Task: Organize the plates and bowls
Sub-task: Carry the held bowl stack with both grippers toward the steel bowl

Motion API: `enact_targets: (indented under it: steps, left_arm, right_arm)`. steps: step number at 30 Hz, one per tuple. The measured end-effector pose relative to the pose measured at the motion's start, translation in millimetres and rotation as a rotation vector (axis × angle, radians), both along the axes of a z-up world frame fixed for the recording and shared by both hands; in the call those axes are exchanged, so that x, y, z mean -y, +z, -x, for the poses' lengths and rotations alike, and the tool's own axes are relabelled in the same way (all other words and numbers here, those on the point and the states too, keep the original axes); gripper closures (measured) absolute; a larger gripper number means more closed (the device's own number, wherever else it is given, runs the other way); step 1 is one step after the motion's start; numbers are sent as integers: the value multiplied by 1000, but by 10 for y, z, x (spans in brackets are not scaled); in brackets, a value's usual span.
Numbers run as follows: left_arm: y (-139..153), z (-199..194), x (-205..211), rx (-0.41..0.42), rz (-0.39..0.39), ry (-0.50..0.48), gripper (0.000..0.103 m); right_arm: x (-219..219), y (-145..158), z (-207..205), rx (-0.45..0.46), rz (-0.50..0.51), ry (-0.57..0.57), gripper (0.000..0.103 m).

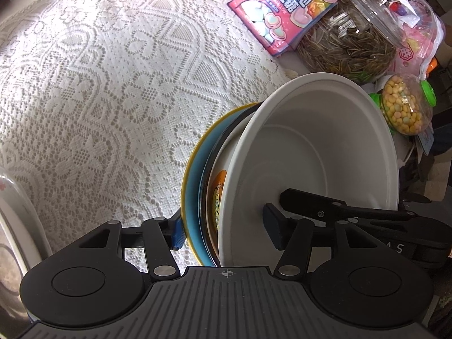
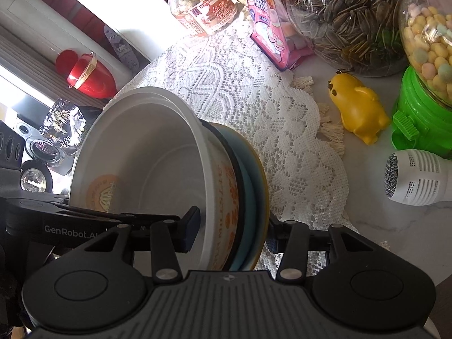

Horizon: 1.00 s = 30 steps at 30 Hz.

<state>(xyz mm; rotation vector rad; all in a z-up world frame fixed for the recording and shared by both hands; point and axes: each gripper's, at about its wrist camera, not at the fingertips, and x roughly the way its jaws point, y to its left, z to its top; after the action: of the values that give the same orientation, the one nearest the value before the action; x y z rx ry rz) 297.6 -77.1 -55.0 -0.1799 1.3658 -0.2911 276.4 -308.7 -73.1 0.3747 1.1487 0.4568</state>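
Note:
A nested stack hangs tilted on its side above the lace cloth. It is a white bowl (image 1: 310, 147) (image 2: 141, 141) inside an orange-printed bowl (image 1: 219, 195) (image 2: 228, 197), backed by a black-rimmed dish and a blue plate (image 1: 195, 175) (image 2: 250, 169) with a yellow rim. My left gripper (image 1: 224, 230) is shut on the stack's near edge, one pad inside the white bowl and one behind the blue plate. My right gripper (image 2: 231, 231) clamps the opposite edge the same way. Each view shows a finger of the other gripper, the right one (image 1: 305, 200) and the left one (image 2: 70, 212), reaching into the white bowl.
A lace tablecloth (image 1: 113, 84) lies under the stack. Along the back stand a pink marshmallow bag (image 1: 282, 8), a sunflower-seed jar (image 1: 347, 45), a green candy dispenser (image 2: 415, 124) and a peanut jar (image 2: 203, 8). A yellow duck toy (image 2: 358, 110) and a white microphone (image 2: 415, 178) lie at right.

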Motion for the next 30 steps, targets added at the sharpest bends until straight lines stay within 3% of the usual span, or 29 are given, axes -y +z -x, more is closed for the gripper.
enact_targets:
  steps: [9, 30]
  left_arm:
    - [22, 41, 21, 25, -19, -3, 42]
    - [47, 41, -24, -9, -30, 49, 45]
  right_arm:
    - [14, -25, -5, -25, -14, 4, 58]
    - [-36, -32, -9, -59, -36, -35, 57]
